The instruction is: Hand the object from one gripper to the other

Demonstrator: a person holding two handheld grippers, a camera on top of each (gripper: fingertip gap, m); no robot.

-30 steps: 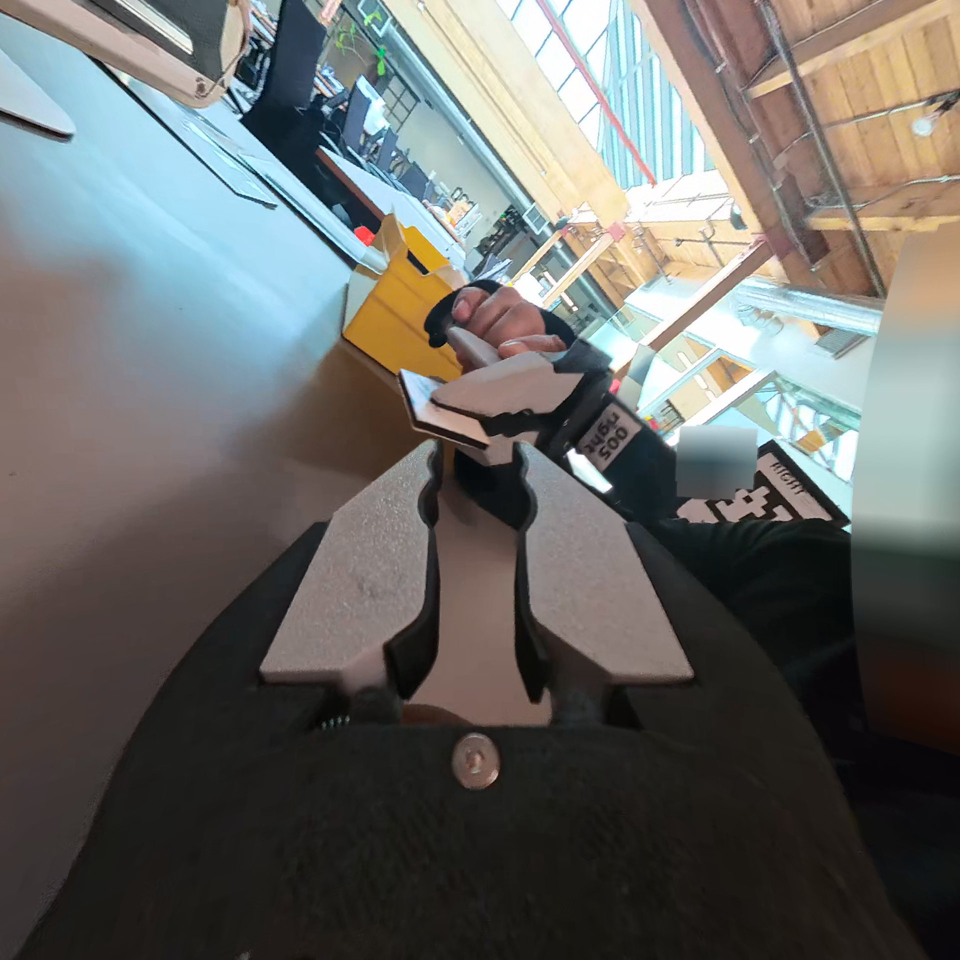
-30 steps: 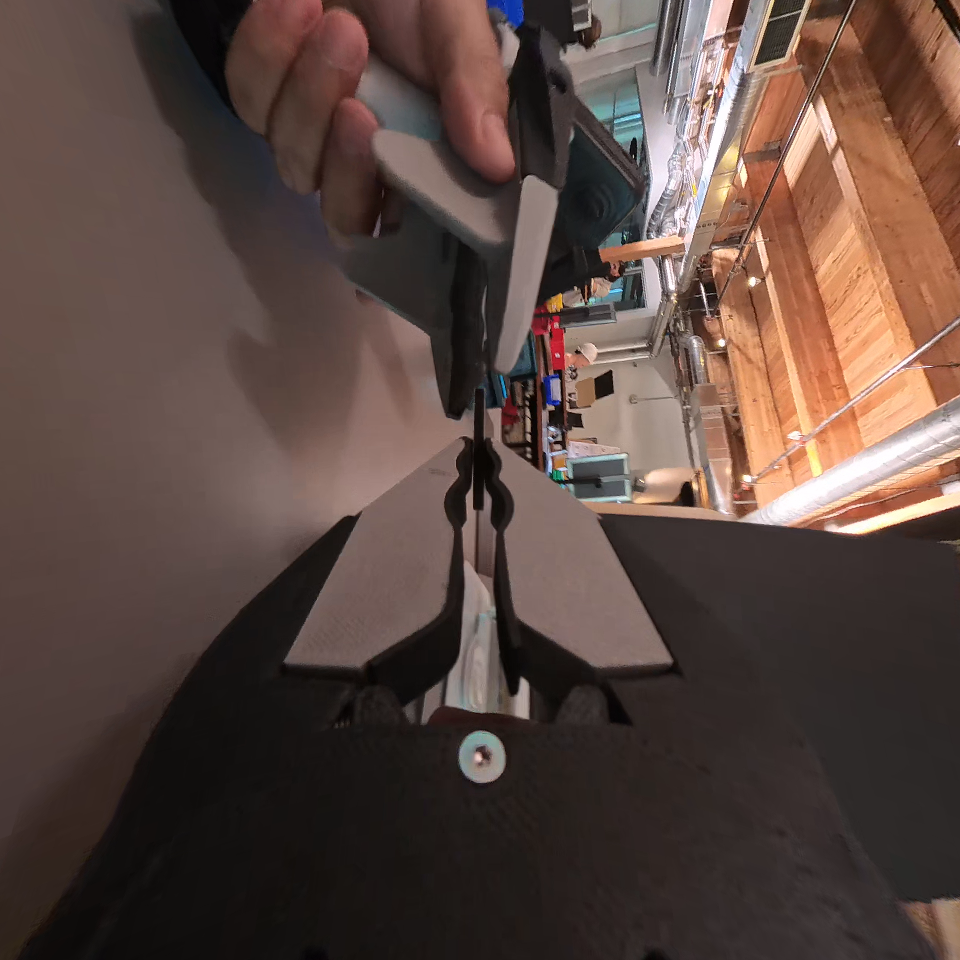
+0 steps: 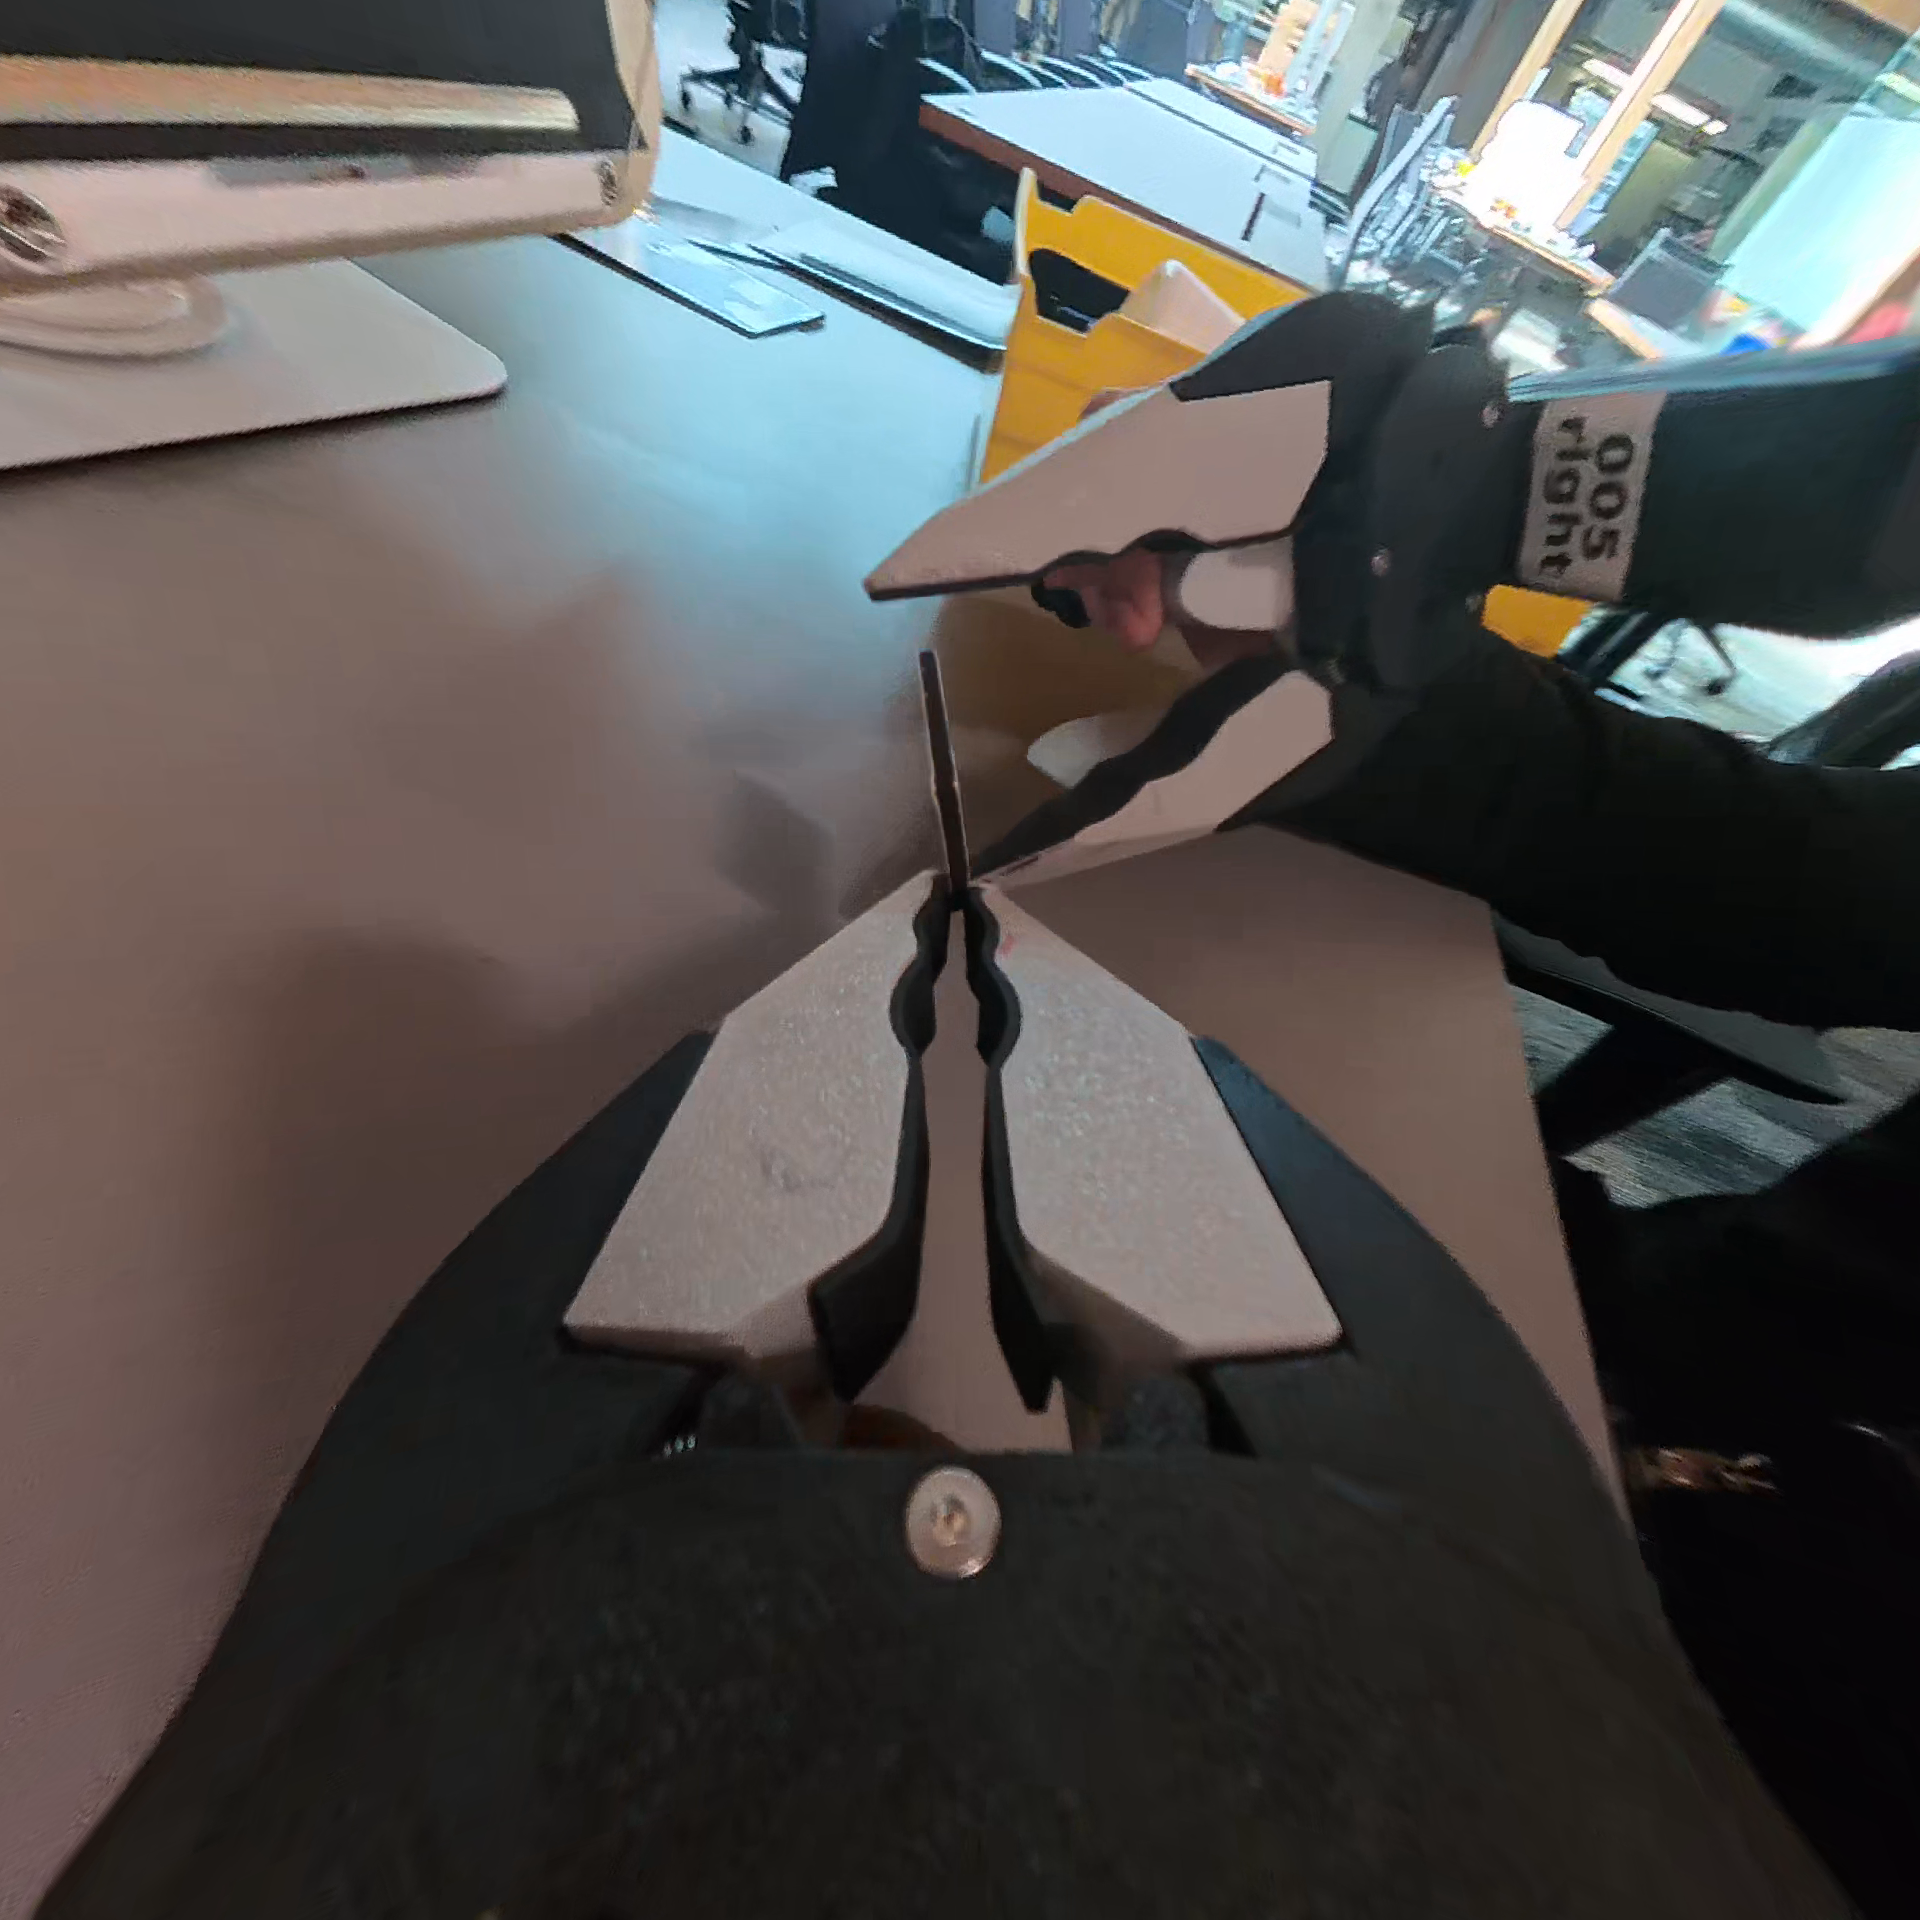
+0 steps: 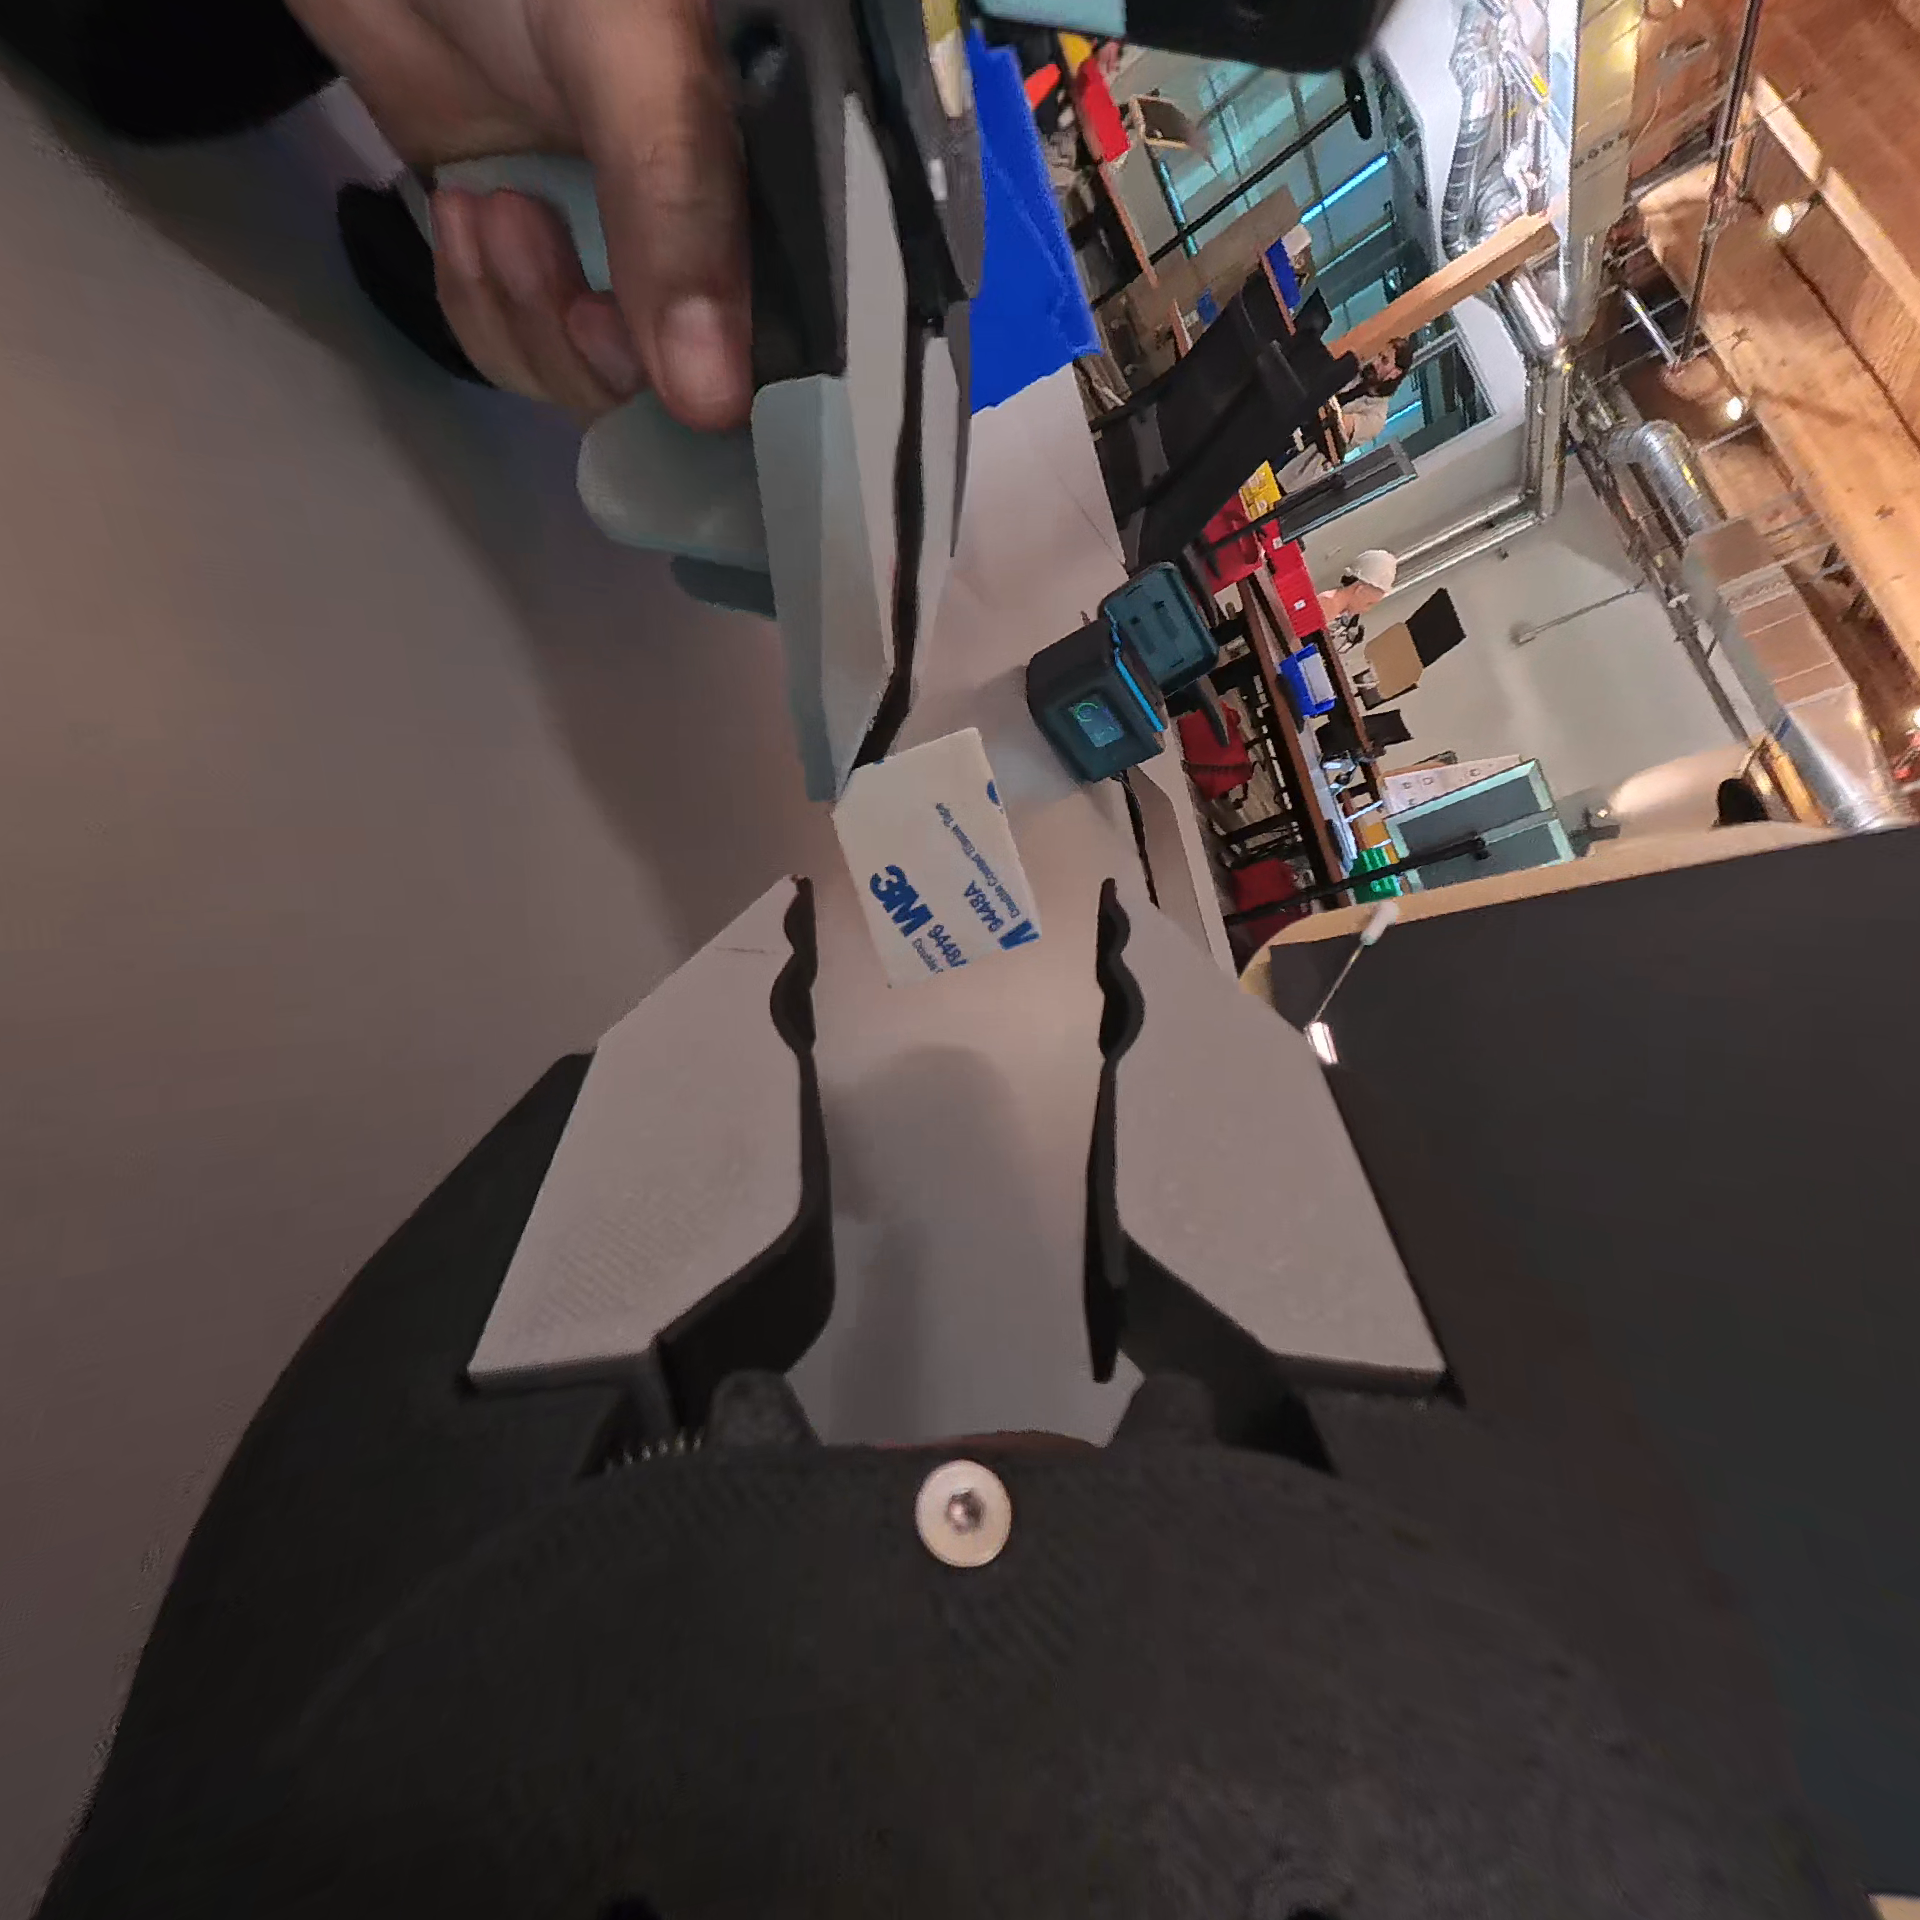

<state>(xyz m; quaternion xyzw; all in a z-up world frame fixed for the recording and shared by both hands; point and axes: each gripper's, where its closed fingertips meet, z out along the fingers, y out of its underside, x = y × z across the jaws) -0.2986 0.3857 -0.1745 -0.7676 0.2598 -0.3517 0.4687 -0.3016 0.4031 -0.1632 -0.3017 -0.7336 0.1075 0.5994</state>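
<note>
- Object: a thin flat white pad [image 4: 935,857] with blue print on its face; seen edge-on in the left wrist view as a dark sliver [image 3: 943,774] standing up from the tips of the left tongs.
- Left tongs [image 3: 956,899]: pressed together at the tips, pinching the pad's lower edge. In the right wrist view they [image 4: 857,774] come down from 12 o'clock, with the pad hanging off their tip.
- Right tongs [image 4: 951,899]: spread wide, the pad in the gap between the two fingers, touching neither as far as can be seen. From the left wrist view they [image 3: 940,717] reach in from 3 o'clock, fingers well apart, one above and one below.
- A bare hand [image 4: 582,197] grips the left tool's pale handle; a black sleeve [image 3: 1621,842] is behind the right tool.
- Grey counter [image 3: 436,644] lies under both tools.
- Small dark camera block [image 4: 1117,675] sits on the counter, 1 o'clock of the pad.
- Yellow bin [image 3: 1081,343] at the counter's far edge, 12 o'clock; monitor foot [image 3: 239,374] at 10 o'clock.
</note>
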